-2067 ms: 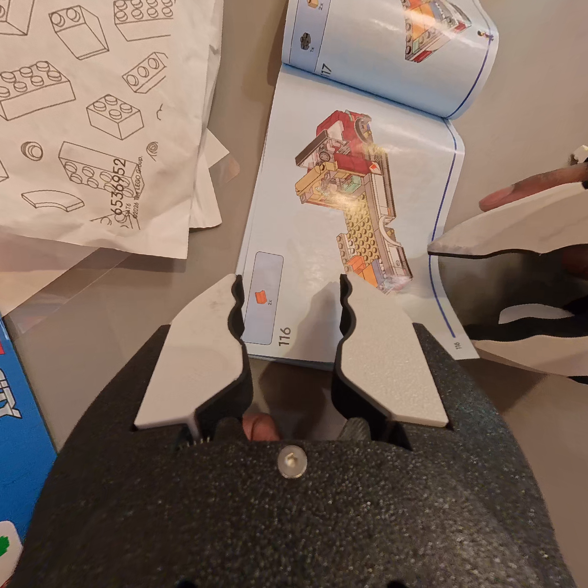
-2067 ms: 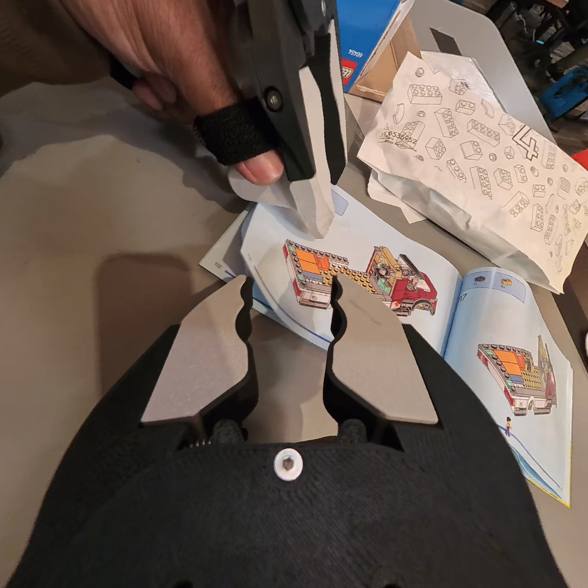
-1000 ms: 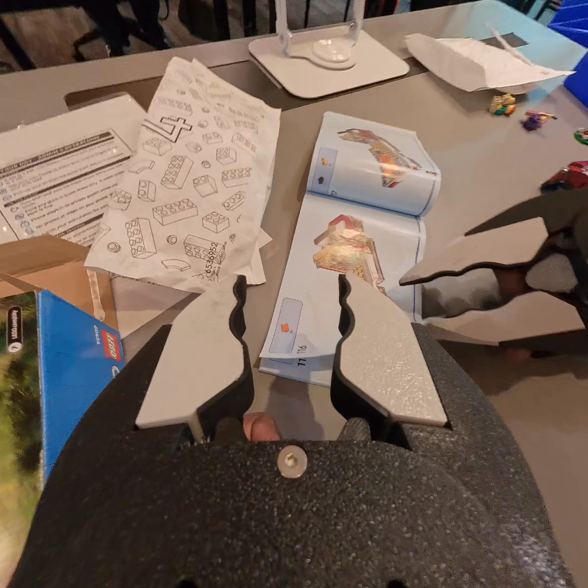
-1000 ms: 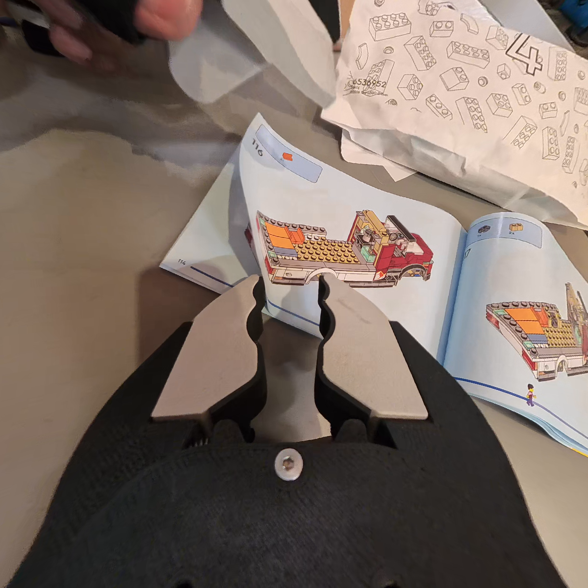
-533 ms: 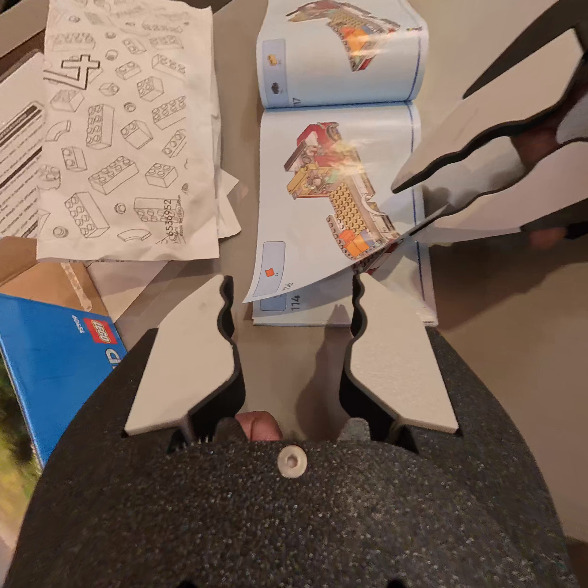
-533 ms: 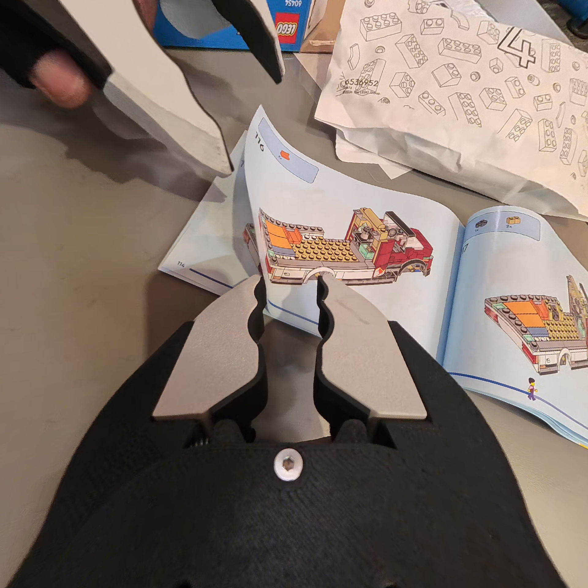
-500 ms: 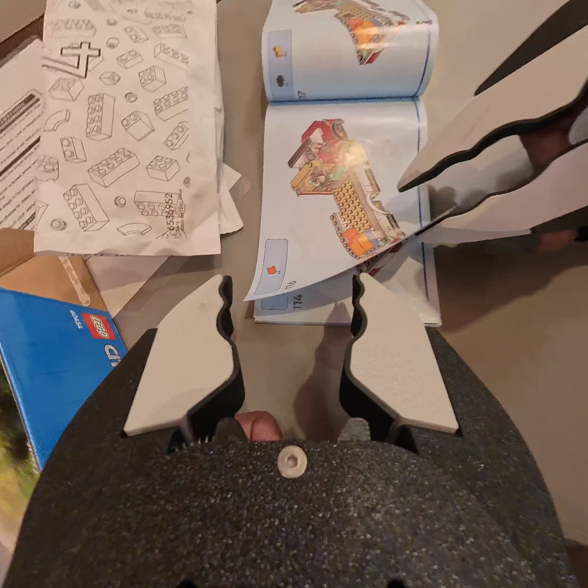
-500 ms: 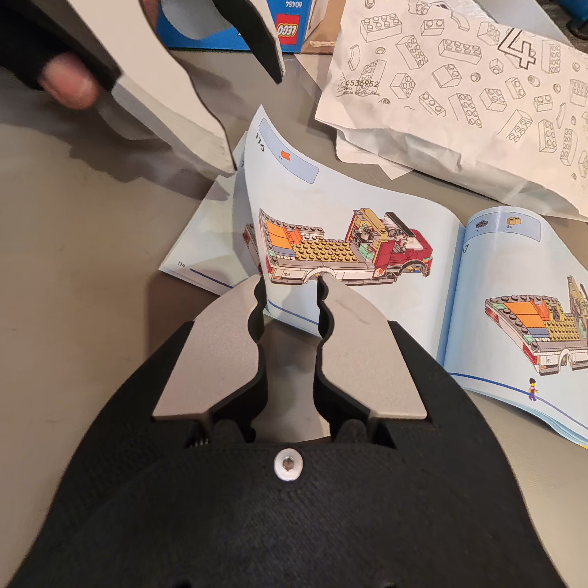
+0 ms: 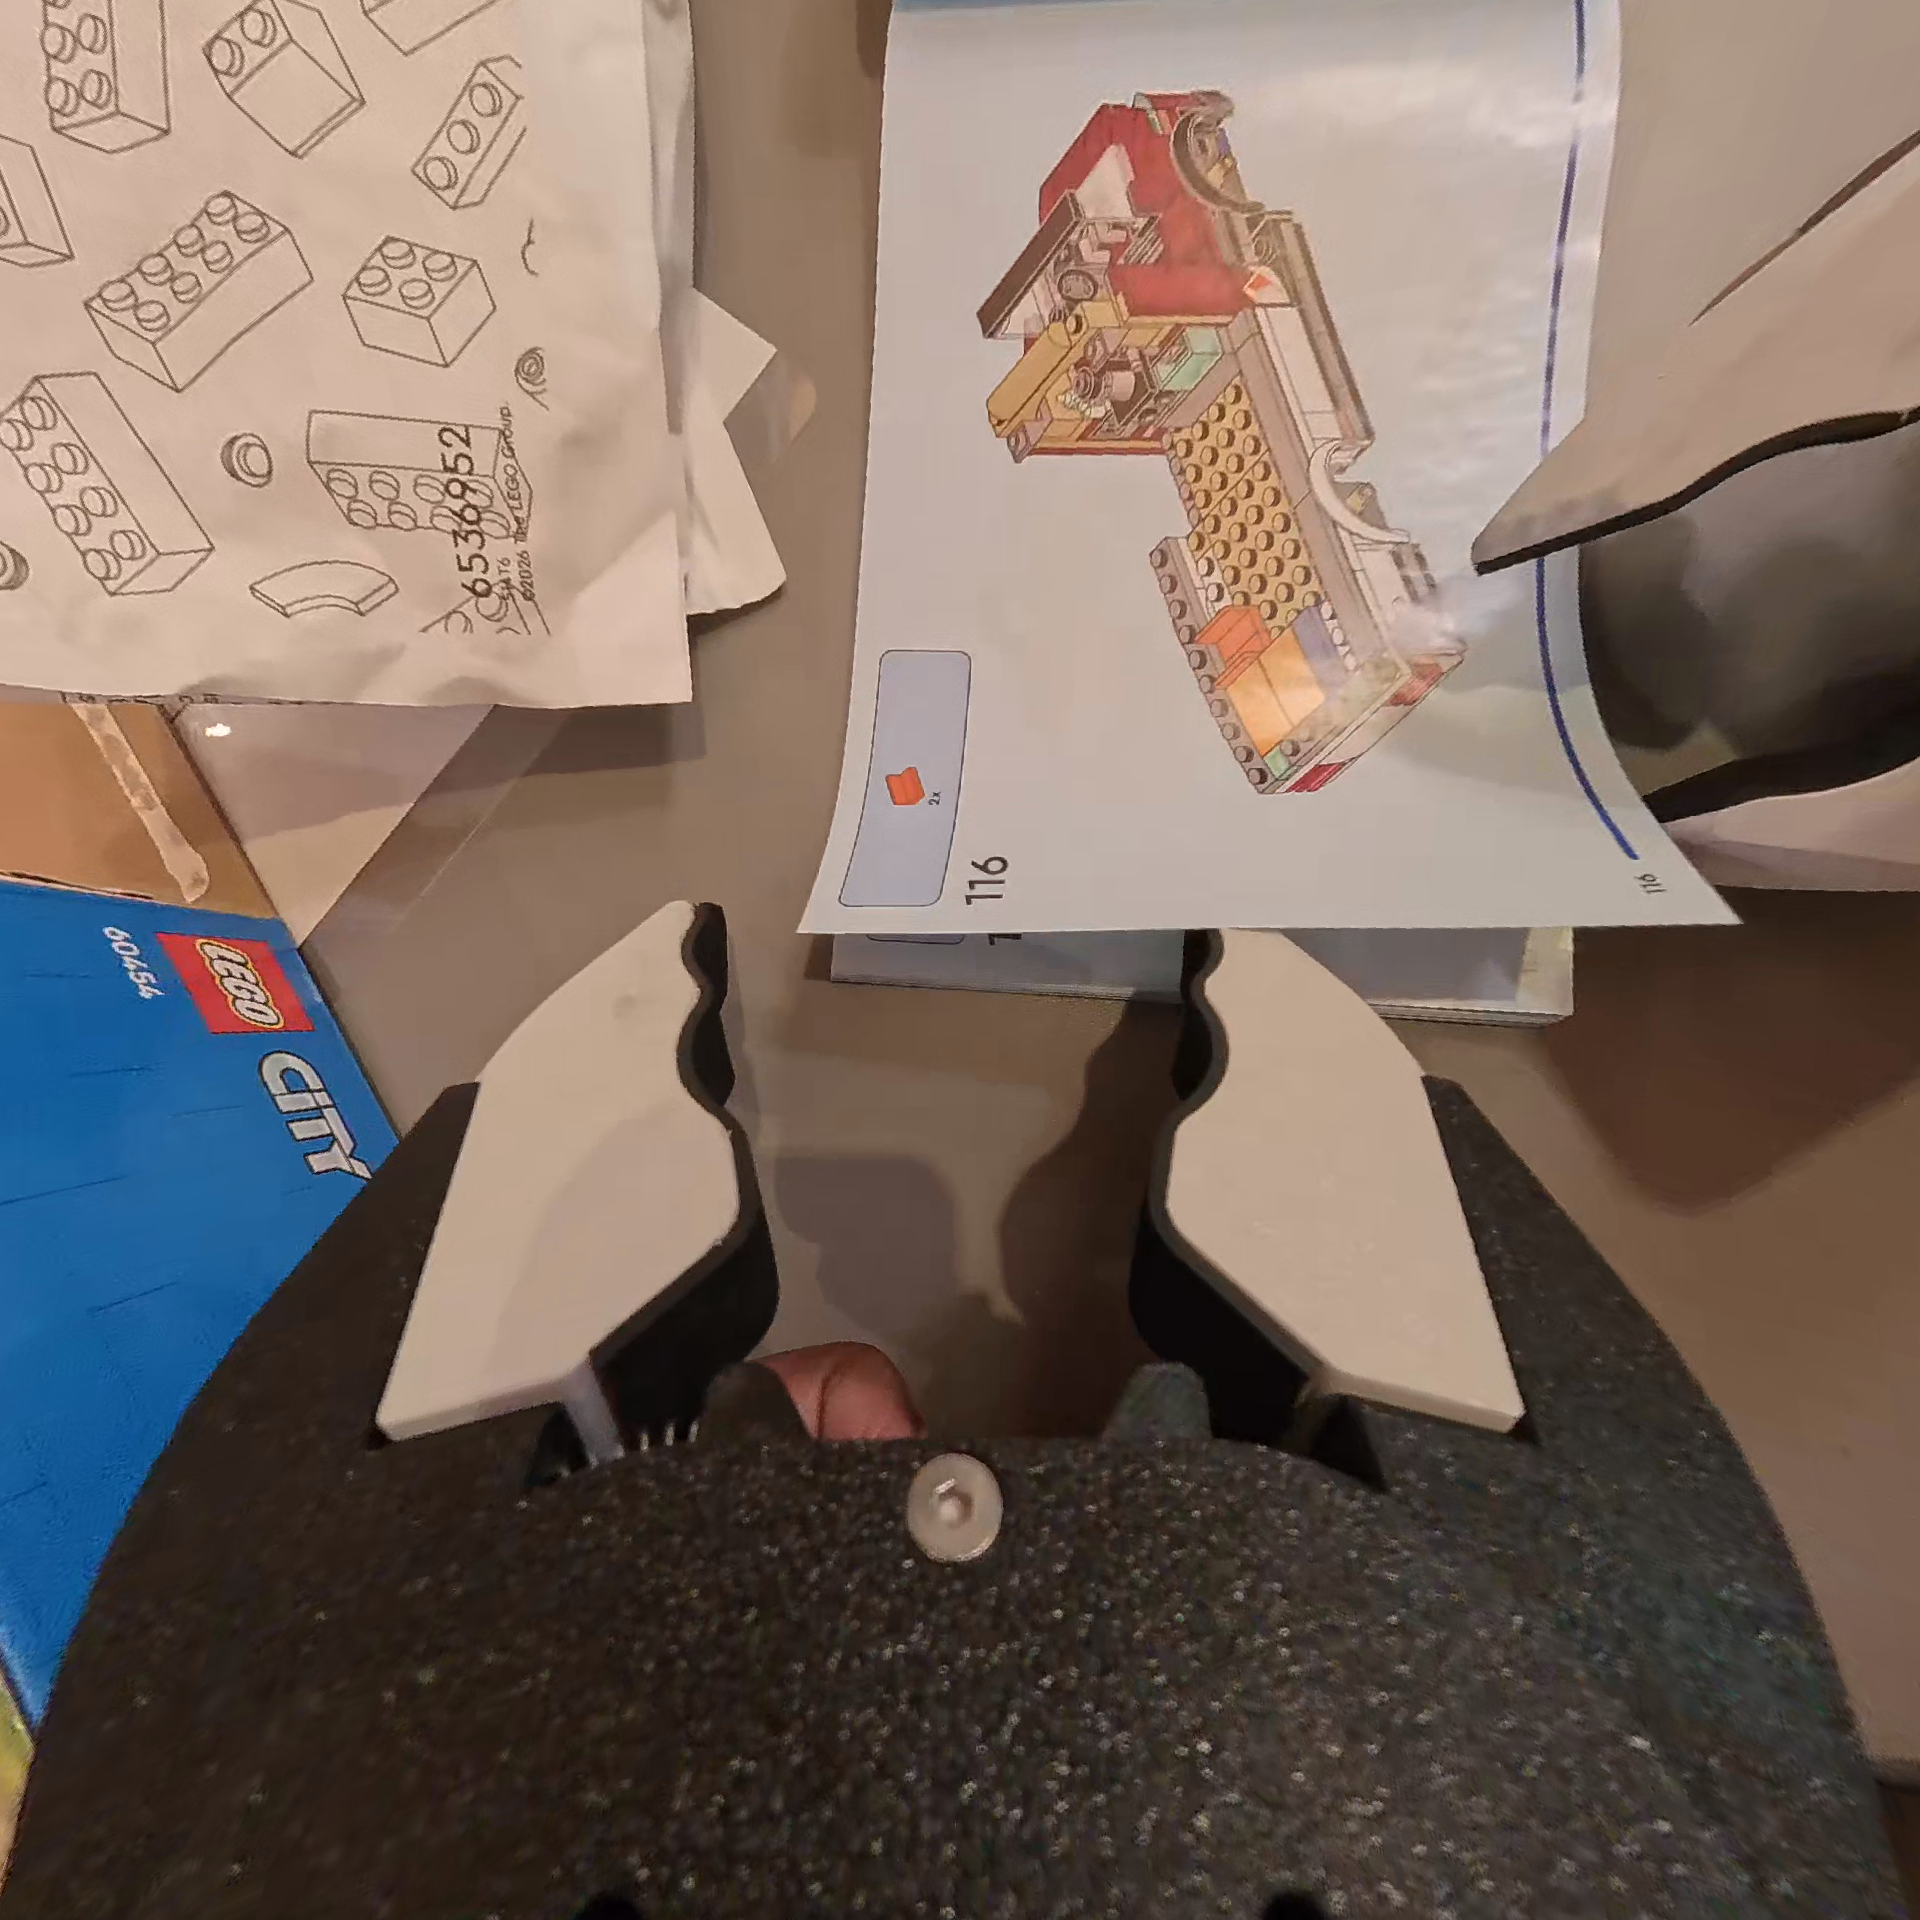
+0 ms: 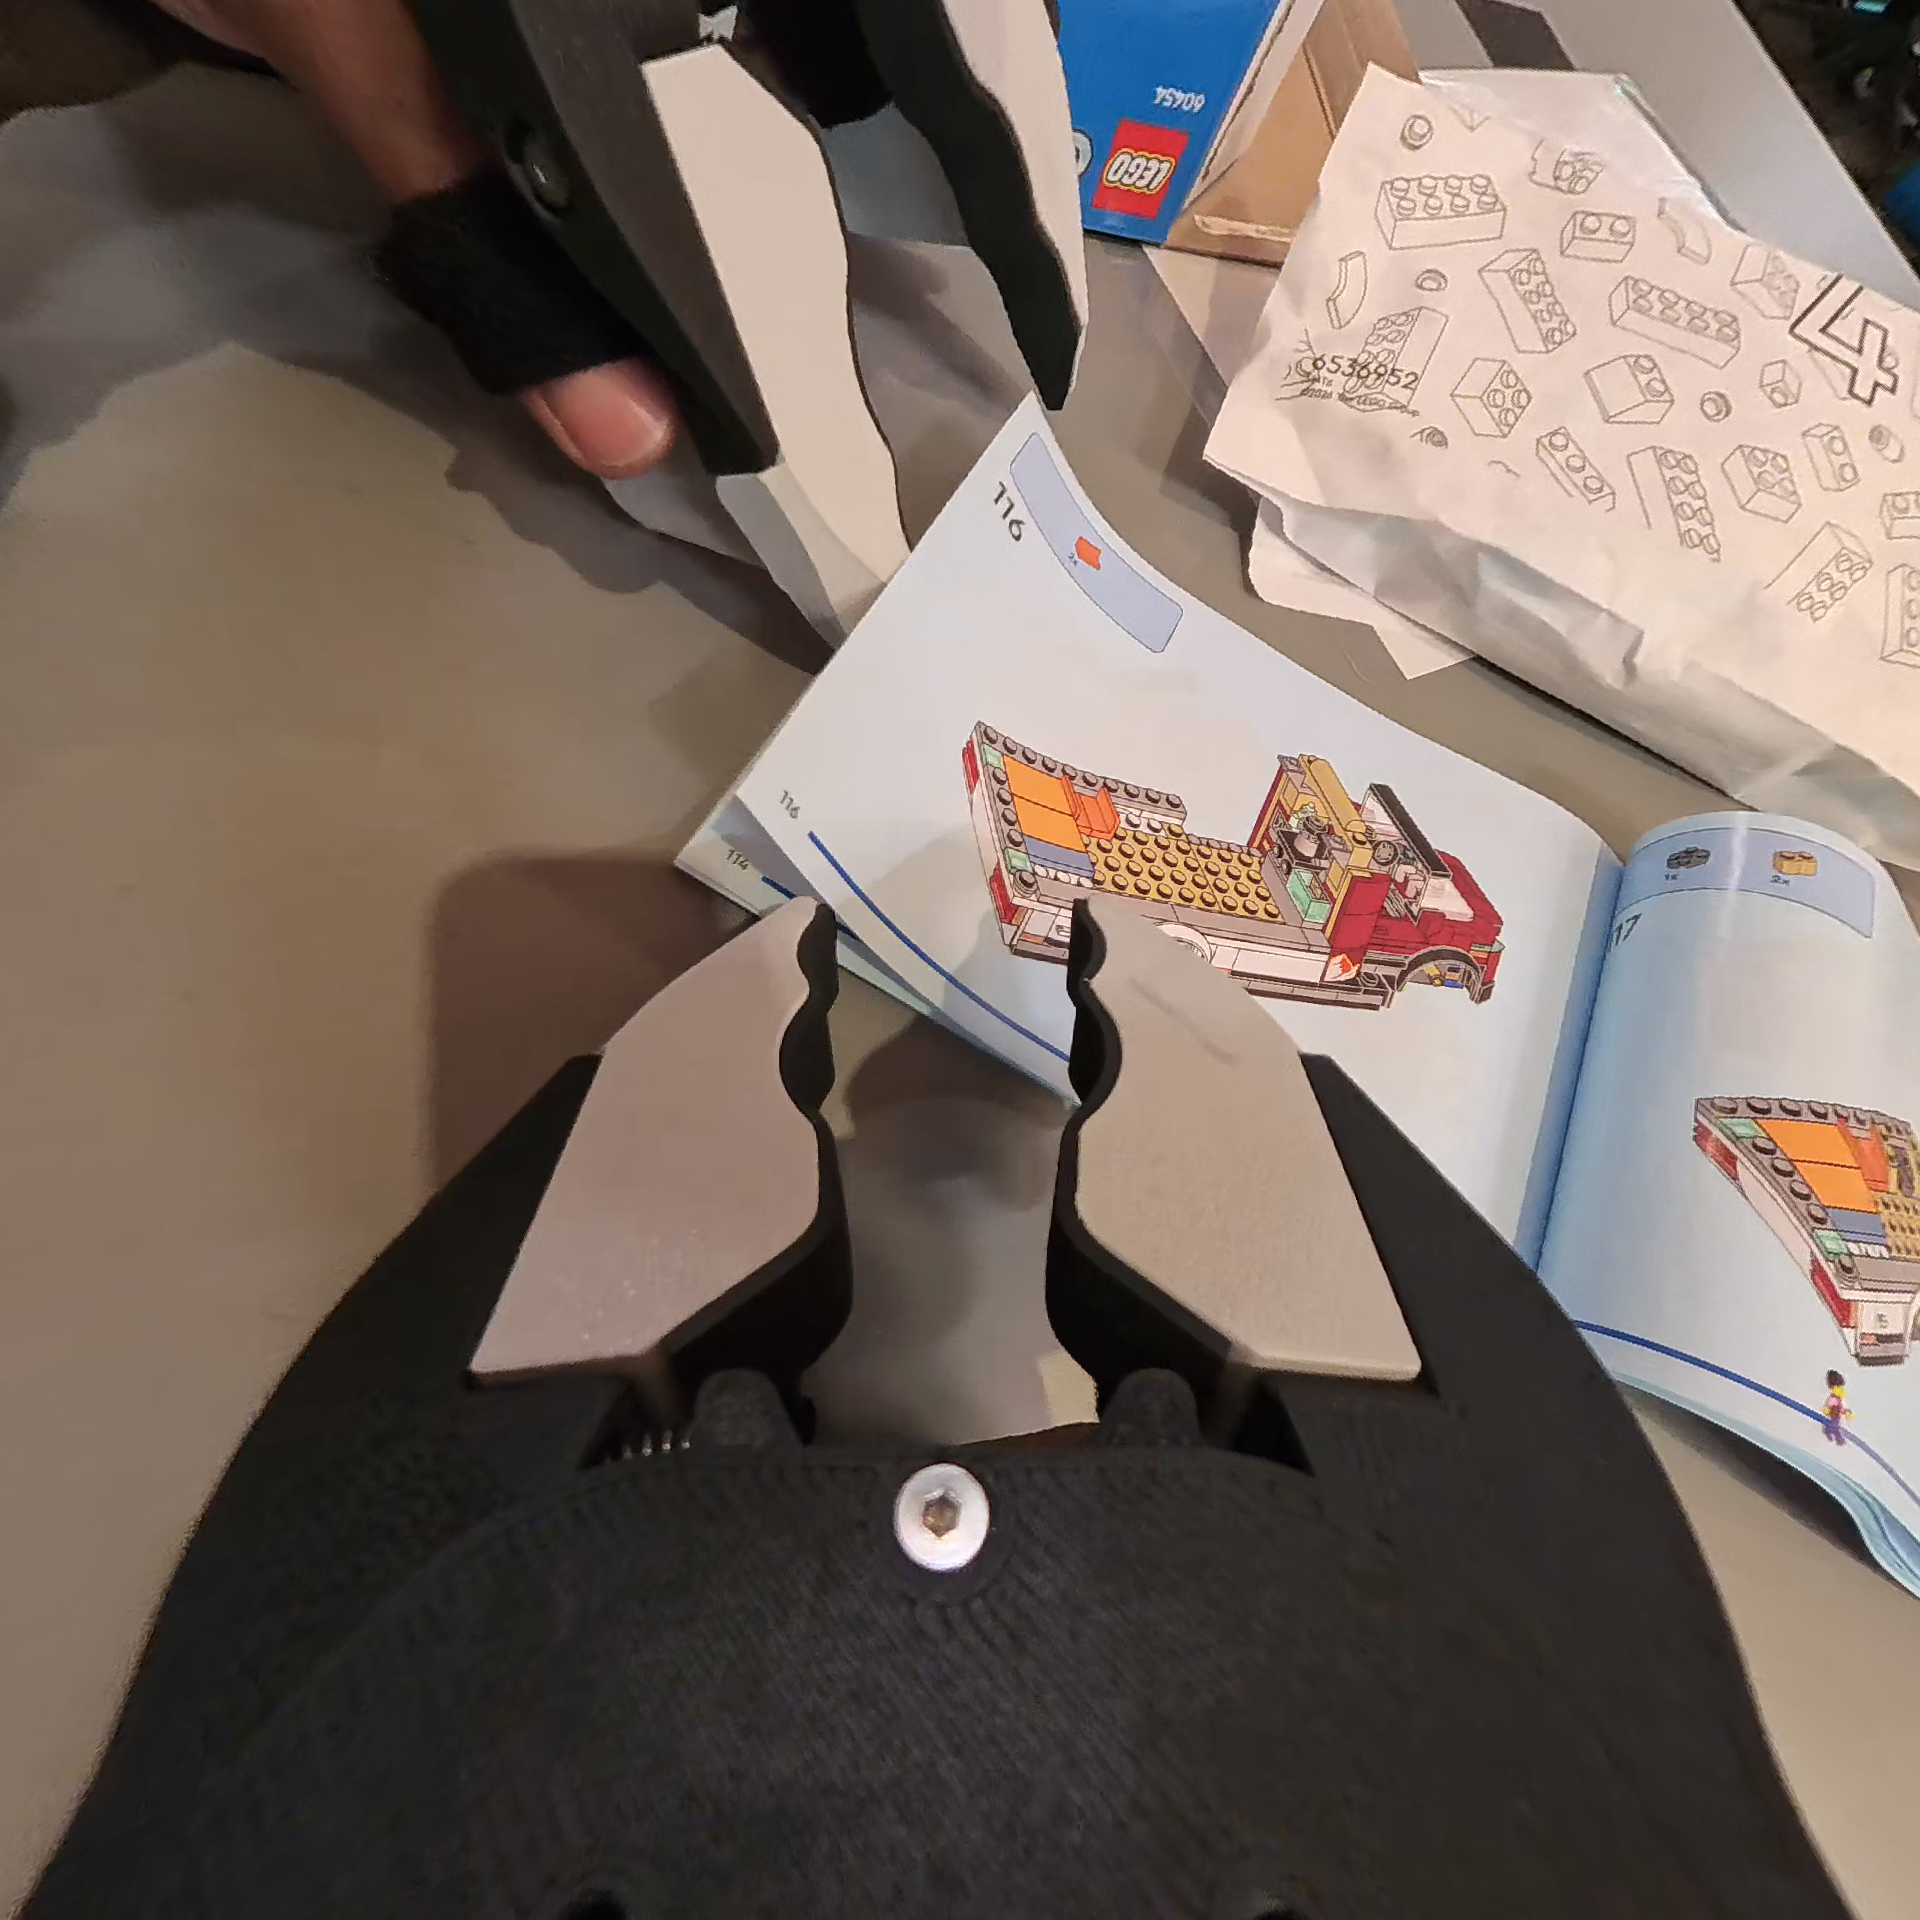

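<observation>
An open instruction booklet (image 9: 1143,623) with truck drawings lies on the grey table (image 9: 1714,1143). My left gripper (image 9: 951,945) is wide open and empty, just short of the booklet's near edge, and its top page curls slightly up. In the right wrist view my right gripper (image 10: 951,925) is open at the booklet's (image 10: 1143,727) side edge. The page edge lies between its fingers, and the pads do not press on it. The right gripper's fingers (image 9: 1662,468) show at the right of the left view. The left gripper (image 10: 904,343), held by a hand, shows at the top of the right view.
A white paper bag printed with brick drawings (image 9: 312,312) lies left of the booklet and also shows in the right wrist view (image 10: 1610,364). A blue toy box (image 9: 135,1195) with a cardboard flap (image 9: 83,790) lies at the near left, and shows in the right wrist view (image 10: 1153,114).
My left gripper opened wider and came in low to the booklet's near edge. My right gripper widened, and the page it had lifted sank back towards the booklet.
</observation>
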The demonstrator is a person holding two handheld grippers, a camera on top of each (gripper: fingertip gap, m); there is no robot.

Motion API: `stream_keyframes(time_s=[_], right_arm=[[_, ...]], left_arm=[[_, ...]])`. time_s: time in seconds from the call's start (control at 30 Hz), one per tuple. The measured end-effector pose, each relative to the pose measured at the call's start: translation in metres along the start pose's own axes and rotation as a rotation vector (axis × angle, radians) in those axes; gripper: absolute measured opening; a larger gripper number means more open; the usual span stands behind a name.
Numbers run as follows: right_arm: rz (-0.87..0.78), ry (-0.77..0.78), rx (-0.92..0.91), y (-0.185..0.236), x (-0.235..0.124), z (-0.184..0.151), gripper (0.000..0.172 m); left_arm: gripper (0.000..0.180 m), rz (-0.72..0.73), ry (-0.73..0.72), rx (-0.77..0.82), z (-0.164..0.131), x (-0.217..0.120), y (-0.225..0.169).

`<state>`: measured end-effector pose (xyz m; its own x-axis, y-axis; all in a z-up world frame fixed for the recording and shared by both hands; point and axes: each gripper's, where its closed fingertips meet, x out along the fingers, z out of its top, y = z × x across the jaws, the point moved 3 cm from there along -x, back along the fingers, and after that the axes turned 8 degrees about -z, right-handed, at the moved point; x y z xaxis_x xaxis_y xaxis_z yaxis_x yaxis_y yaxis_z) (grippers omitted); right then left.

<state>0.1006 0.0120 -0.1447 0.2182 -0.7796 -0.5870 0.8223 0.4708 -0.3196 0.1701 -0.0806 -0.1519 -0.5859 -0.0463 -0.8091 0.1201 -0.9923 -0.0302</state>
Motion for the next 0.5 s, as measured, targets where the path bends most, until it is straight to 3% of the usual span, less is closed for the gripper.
stream_keyframes(time_s=[0.27,0.5], right_arm=[[-0.008,-0.002,0.007,-0.002,0.0,0.0,0.041],[-0.033,0.014,0.103,-0.015,0.0,-0.003,0.029]], left_arm=[[0.084,0.022,-0.008,0.013,0.003,-0.001,0.001],[0.079,0.018,-0.117,-0.007,0.021,-0.007,0.0]])
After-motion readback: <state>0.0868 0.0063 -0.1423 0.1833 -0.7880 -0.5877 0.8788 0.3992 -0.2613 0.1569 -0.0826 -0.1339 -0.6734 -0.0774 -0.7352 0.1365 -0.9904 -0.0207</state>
